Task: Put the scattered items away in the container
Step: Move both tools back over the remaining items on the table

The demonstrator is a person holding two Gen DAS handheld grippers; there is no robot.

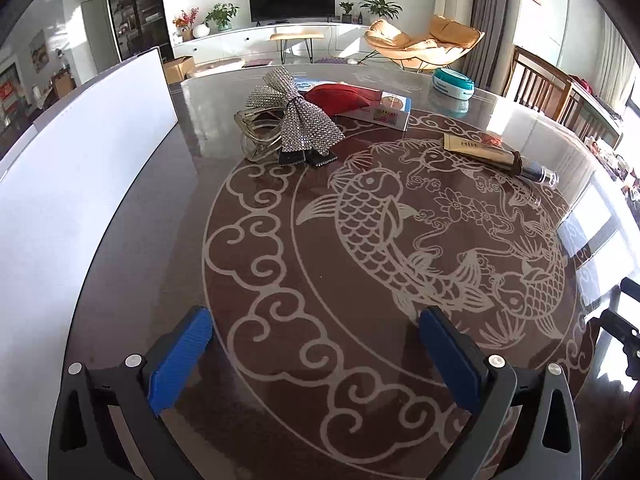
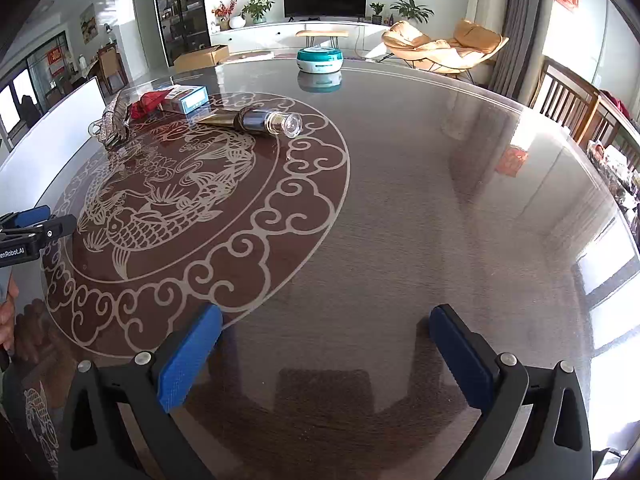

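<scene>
Both grippers hung spread wide and empty: left gripper [image 1: 316, 344], right gripper [image 2: 326, 344], low over the near table [image 2: 400, 220], likely staged before a first pick. Rhinestone bow [image 1: 296, 120] was draped on the clear glass dish [image 1: 258, 136], far left; gold tube [image 2: 256, 119] and boxes [image 1: 384, 110] sat near it, teal tub [image 2: 320, 58] farther back. Glossy, glary tabletop; sunlit living room behind.

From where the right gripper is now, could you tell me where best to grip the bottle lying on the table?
Grip the bottle across its dark middle barrel, coming from above with fingers either side. It lies flat, and its clear cap looks slippery, so the barrel probably offers the surest hold.
</scene>
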